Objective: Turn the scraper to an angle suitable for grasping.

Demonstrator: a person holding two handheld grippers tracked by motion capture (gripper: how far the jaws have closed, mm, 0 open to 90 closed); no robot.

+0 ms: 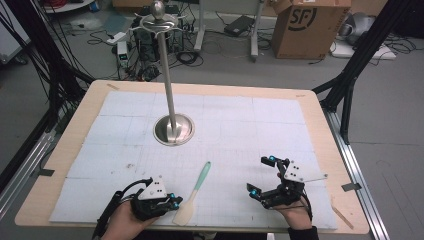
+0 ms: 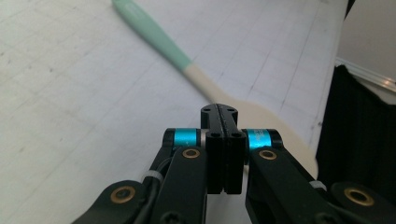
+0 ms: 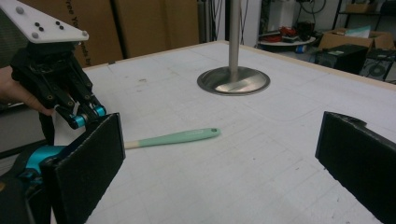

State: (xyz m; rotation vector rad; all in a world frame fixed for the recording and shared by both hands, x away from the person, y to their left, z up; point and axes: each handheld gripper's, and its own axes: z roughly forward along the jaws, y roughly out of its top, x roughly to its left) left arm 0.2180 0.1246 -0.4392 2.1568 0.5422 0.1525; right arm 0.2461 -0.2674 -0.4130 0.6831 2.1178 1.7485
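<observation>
Jaws first: our left gripper (image 1: 172,202) is clenched on nothing, tips just beside the spatula (image 1: 192,195) blade w/o gripping it; our right gripper (image 1: 261,176) is spread wide, released. Spatula lies flat near the table (image 1: 320,120) front edge, handle toward 1 o'clock, so we judge that free end suits a right-side grab. Stand (image 1: 173,129) sits at 12, well apart; open mat btwn.

A grey floor (image 1: 390,130) strewn with cables (image 1: 100,35) lies beyond the wooden table (image 1: 320,115); a cardboard box (image 1: 310,27) stands far beyond the fingers.
</observation>
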